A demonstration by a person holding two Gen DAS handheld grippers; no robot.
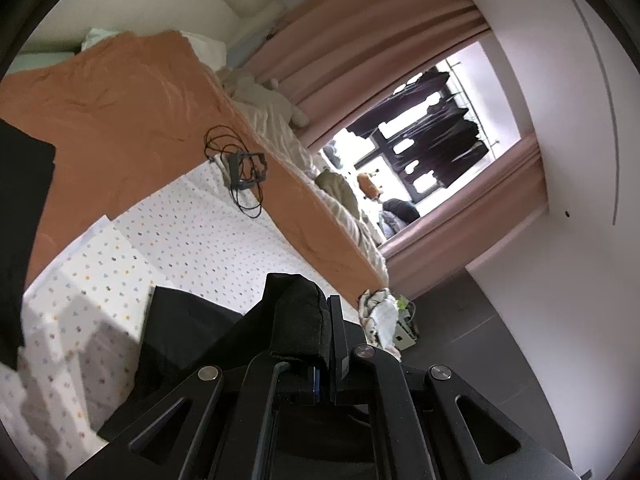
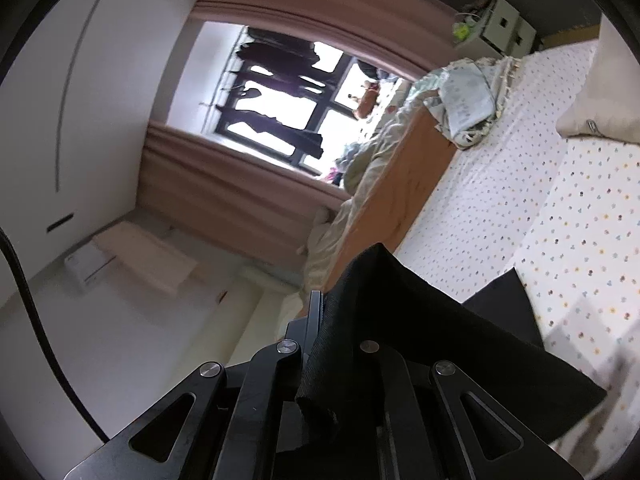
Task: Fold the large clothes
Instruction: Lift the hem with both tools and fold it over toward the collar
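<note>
A large black garment (image 1: 188,332) hangs over the bed with the white dotted sheet (image 1: 200,232). My left gripper (image 1: 320,332) is shut on a bunched fold of the black garment, lifted above the bed. My right gripper (image 2: 332,320) is shut on another edge of the same black garment (image 2: 400,312), which drapes over its right finger and down toward the dotted sheet (image 2: 500,200). Both views are tilted steeply.
An orange blanket (image 1: 120,92) covers the far part of the bed, with a black device and cable (image 1: 244,168) on it. Crumpled bedding (image 1: 276,120) lies along the window side. Pink curtains (image 1: 360,32) frame the window. A beige pillow (image 2: 600,100) and crumpled cloth (image 2: 464,100) lie on the bed.
</note>
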